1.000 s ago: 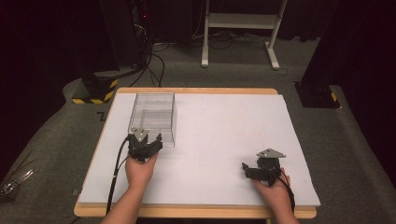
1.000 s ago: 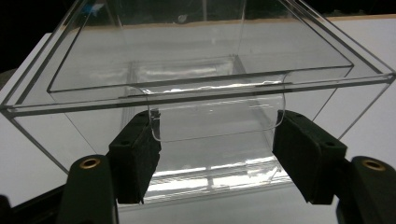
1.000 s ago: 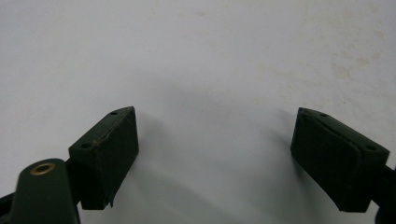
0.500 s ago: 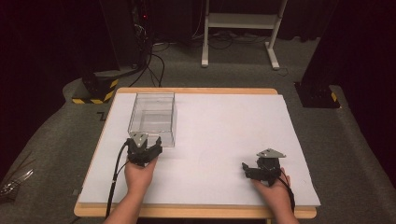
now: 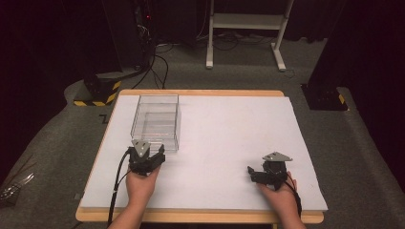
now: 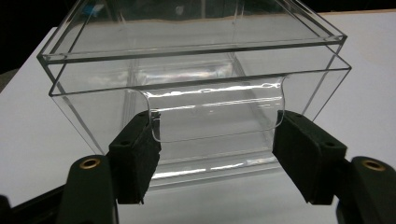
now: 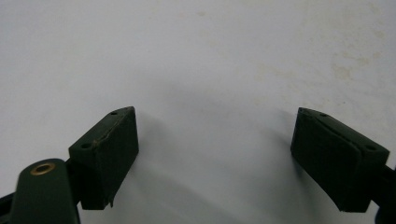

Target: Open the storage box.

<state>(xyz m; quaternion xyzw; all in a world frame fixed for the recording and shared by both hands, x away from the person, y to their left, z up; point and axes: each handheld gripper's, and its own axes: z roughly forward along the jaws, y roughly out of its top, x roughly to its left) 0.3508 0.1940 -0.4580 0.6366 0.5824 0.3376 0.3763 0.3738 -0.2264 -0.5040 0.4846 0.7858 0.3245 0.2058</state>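
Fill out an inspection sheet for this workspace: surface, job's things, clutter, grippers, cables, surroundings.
Surface: white sheet covering a wooden table; faint stains show in the right gripper view.
Job's things: clear plastic box at the left rear, nothing seen inside; a tab juts from its near wall.
Clutter: nothing seen on the sheet.
Grippers: left gripper at the box's near wall, jaws either side of the tab, whether they press it cannot be told; right gripper open over bare sheet.
Cables: black cable trails from the left gripper; more on the floor behind.
Surroundings: grey carpet, white stand, dark background.
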